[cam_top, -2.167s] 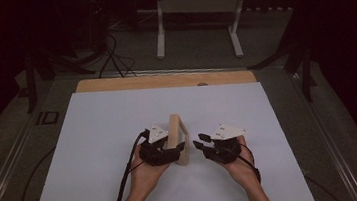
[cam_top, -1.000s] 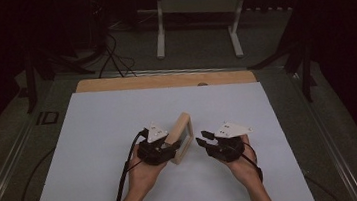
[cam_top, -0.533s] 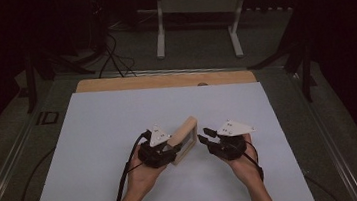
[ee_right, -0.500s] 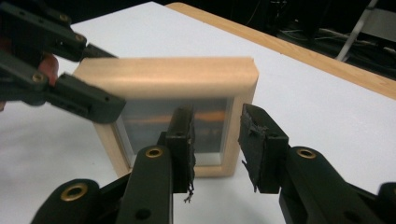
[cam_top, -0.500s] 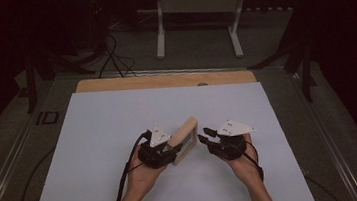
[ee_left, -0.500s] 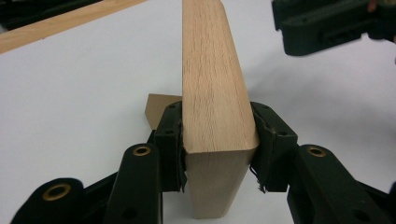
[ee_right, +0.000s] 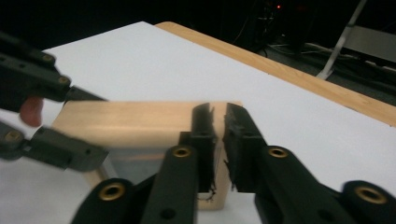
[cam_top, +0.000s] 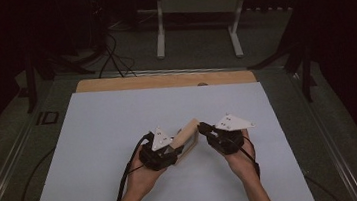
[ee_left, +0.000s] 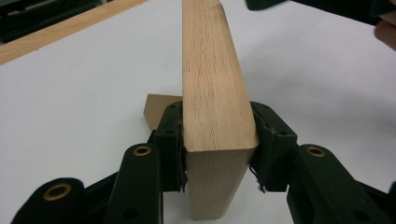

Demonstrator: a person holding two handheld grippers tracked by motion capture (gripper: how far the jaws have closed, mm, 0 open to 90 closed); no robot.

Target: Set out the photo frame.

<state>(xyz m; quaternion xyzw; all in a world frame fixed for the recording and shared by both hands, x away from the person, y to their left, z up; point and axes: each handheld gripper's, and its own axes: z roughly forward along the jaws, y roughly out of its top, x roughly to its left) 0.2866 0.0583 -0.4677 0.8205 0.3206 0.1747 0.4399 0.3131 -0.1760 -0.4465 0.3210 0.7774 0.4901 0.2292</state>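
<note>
A wooden block (cam_top: 186, 137) is held tilted over the white bench (cam_top: 119, 127), near its front middle, between the two hands. It is clamped across its broad faces by the left gripper (ee_left: 217, 140); both pads are pressed flat on the wood. In the left gripper view a second small wood piece (ee_left: 156, 109) is seen behind the fingers (ee_left: 170, 140), lying on the bench.

The right gripper (ee_right: 218, 140) is seen at the block's far end; its fingers (ee_right: 240, 140) have just been closing and are now nearly together, with a thin gap between the pads and nothing caught in it. The block sits behind them, not gripped.

Block is judged stiff, solid, fairly light, not fragile. Sanded faces and rounded edges are likely a bit slippery, so a firm flat pinch across the broad faces is advised, near an end, clear of the rounded corners. For the right fingers to take the free end, they would have to be opened wider than the block's thickness first
</note>
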